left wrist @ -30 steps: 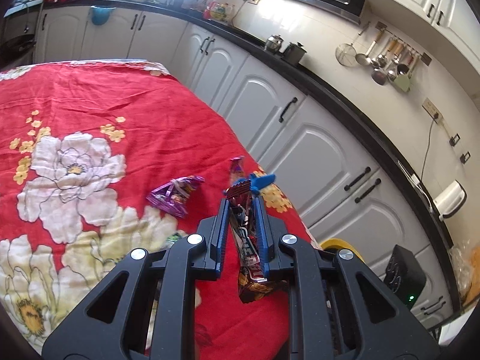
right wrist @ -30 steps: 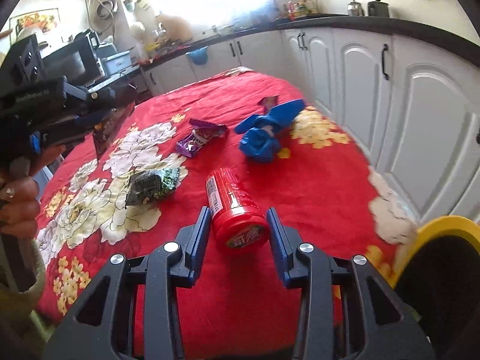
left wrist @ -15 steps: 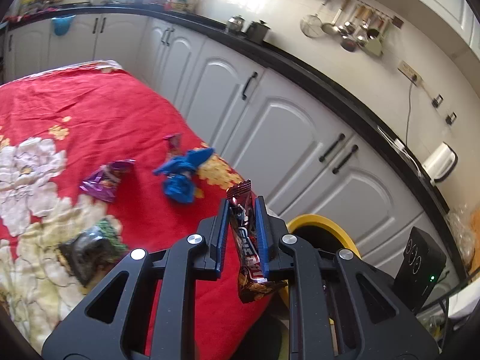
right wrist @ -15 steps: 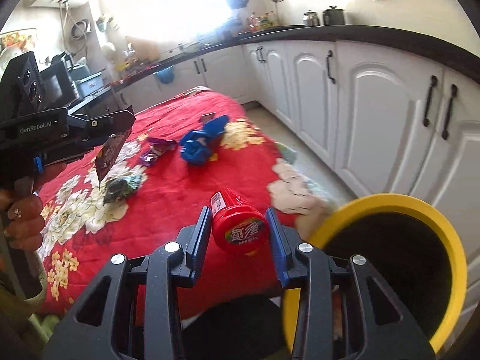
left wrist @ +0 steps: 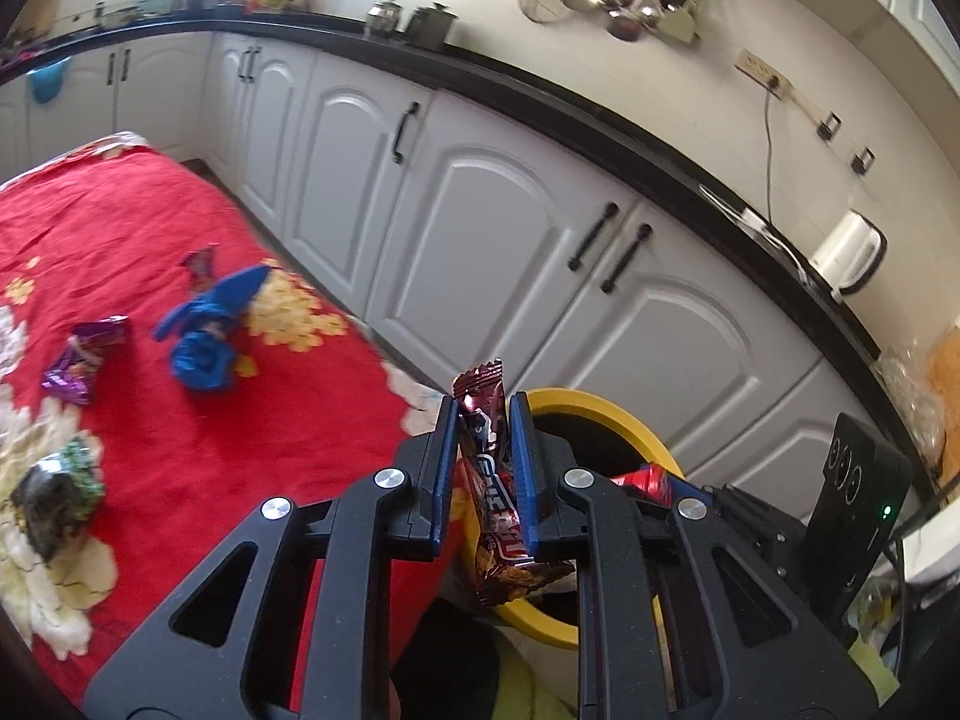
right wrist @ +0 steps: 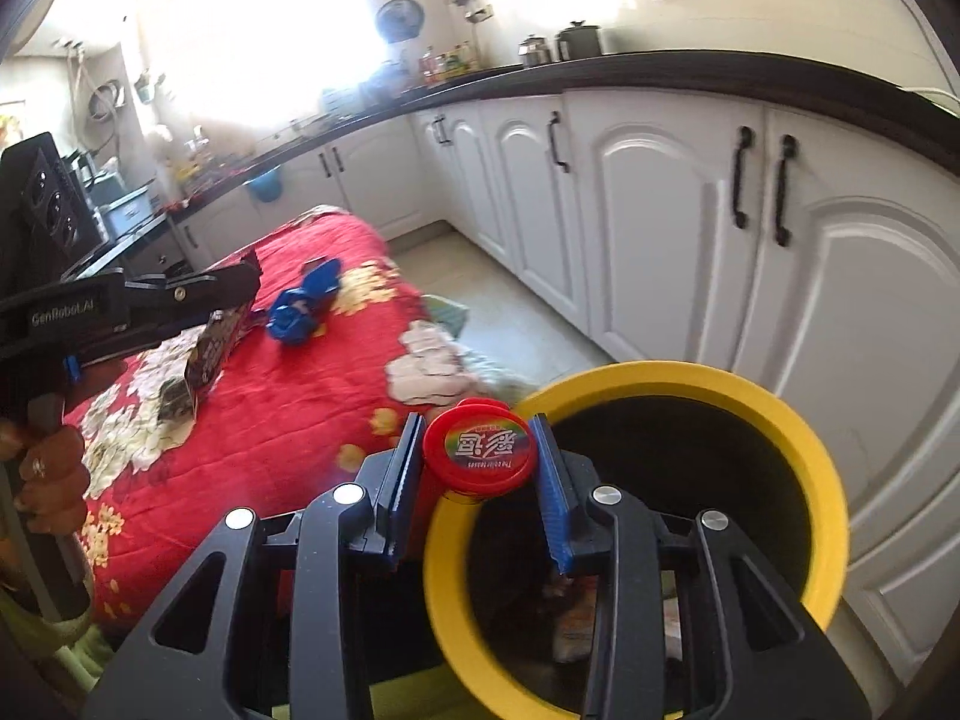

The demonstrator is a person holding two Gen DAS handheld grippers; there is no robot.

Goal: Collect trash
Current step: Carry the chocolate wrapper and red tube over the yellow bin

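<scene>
Kitchen, red-clothed table beside yellow bin. Left gripper fingers clamp a light, crinkly wrapper mid-length; right gripper fingers pinch a rigid, slippery red canister at its cap.

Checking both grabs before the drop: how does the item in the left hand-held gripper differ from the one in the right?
The left hand-held gripper pinches a flat, crinkled, dark red wrapper; the right hand-held gripper clamps a rigid round red canister. The wrapper hangs limp, the canister keeps its shape. Both are at the yellow bin.
</scene>
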